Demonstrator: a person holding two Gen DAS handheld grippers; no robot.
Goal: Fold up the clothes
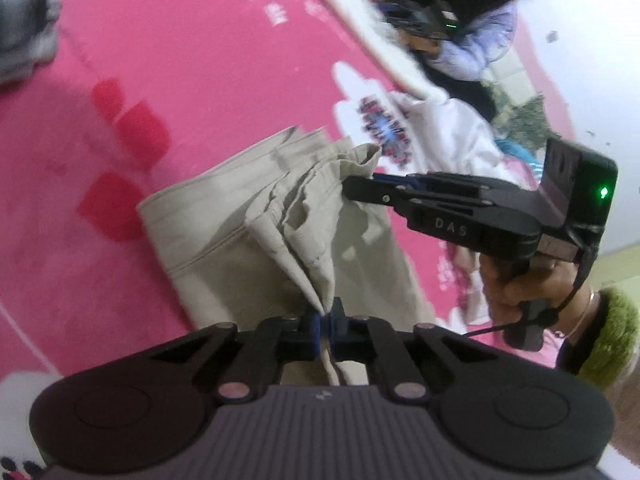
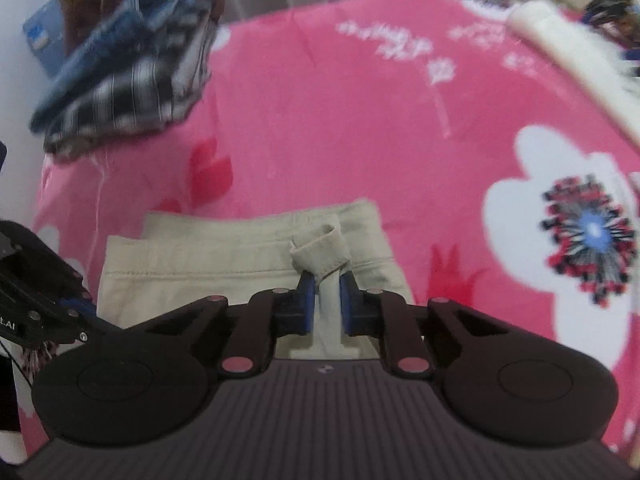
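The beige trousers lie folded on the pink flowered blanket, one edge lifted. The left gripper pinches a fabric fold; the right gripper, lettered "DAS", clamps a cloth loop. A folded clothes pile sits well apart.

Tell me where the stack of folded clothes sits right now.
In the right wrist view, the stack of folded clothes sits at the upper left, on the far corner of the pink blanket, well beyond the beige trousers.
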